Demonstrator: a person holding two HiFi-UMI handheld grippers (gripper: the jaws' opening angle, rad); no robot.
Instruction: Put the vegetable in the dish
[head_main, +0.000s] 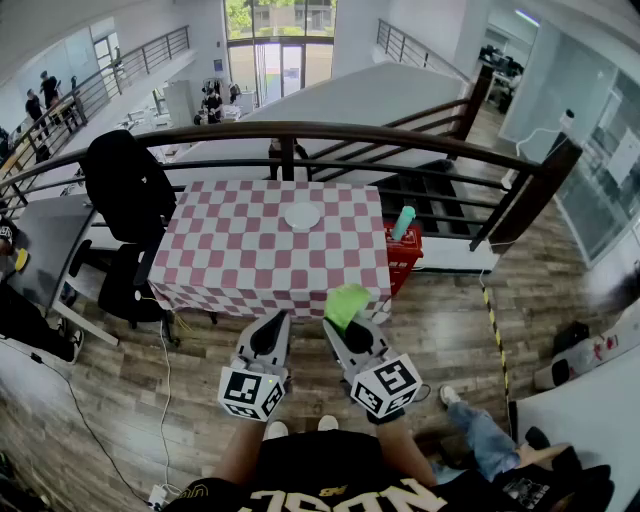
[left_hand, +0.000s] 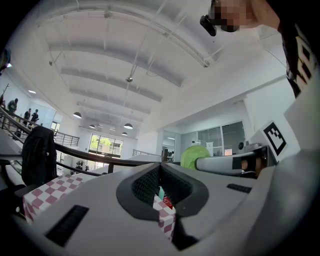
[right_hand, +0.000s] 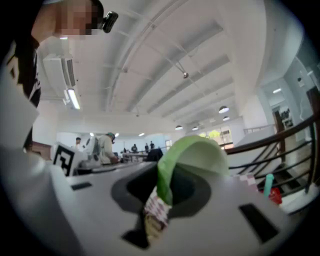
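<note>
Plainly the green leafy vegetable (head_main: 347, 302) is in the right claw (head_main: 349, 322), whose jaws stand narrow, pinching its lower edge. It hangs by the near edge of the checkered desk (head_main: 230, 262), at about 5 o'clock from the white dish (head_main: 302, 216) and well apart from it. The left claw (head_main: 270, 326), at 9 o'clock from the right, is pressed fully together and empty. The leaf curls over the jaws, so it is likely thin, light and floppy. A gentle pinch near its thicker base should suit it best.
</note>
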